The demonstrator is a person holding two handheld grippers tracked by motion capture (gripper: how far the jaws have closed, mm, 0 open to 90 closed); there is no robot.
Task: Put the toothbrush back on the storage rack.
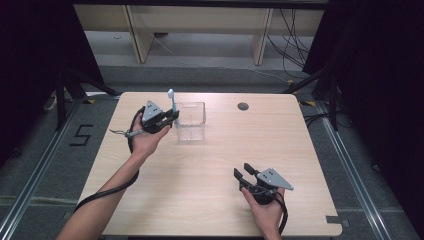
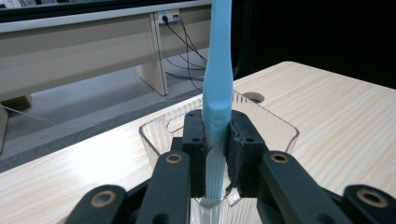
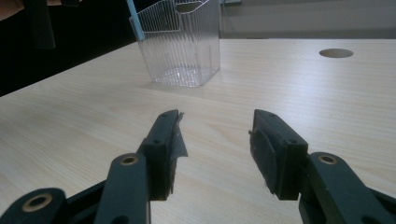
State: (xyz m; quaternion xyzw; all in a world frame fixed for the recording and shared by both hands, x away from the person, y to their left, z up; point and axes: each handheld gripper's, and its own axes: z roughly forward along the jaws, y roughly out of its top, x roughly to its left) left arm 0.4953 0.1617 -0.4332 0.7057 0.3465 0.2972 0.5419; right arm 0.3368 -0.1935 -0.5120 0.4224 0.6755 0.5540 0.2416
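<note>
We log 2 claws over a light wood worktop point(image 1: 210, 170). The left claw point(image 1: 172, 116) sits at the far left part of the worktop, just beside the left wall of a clear ribbed bin point(image 1: 191, 121). Its jaws are clamped on a light blue toothbrush point(image 1: 172, 101).

In the left gripper view the toothbrush point(image 2: 218, 70) runs straight up between the pads point(image 2: 238, 149), long axis close to vertical, its upper end passing out of the top of that view. Its lower end drops below the pads, in front of the bin's near wall point(image 2: 154, 140); we cannot tell whether it touches the wall. In the high view the upper tip stands above the claw and leans slightly toward the far edge. We cannot tell which end carries the bristles.

The bin stands upright, open top up. A round cable hole point(image 1: 243, 106) lies to its right near the far edge.

The right claw point(image 1: 242, 172) is at the near right of the worktop, well apart from the bin. In the right gripper view its jaws stand wide with bare wood between the pads point(image 3: 170, 144), aimed toward the bin point(image 3: 182, 44); the toothbrush point(image 3: 135, 21) shows at the bin's left corner.
</note>
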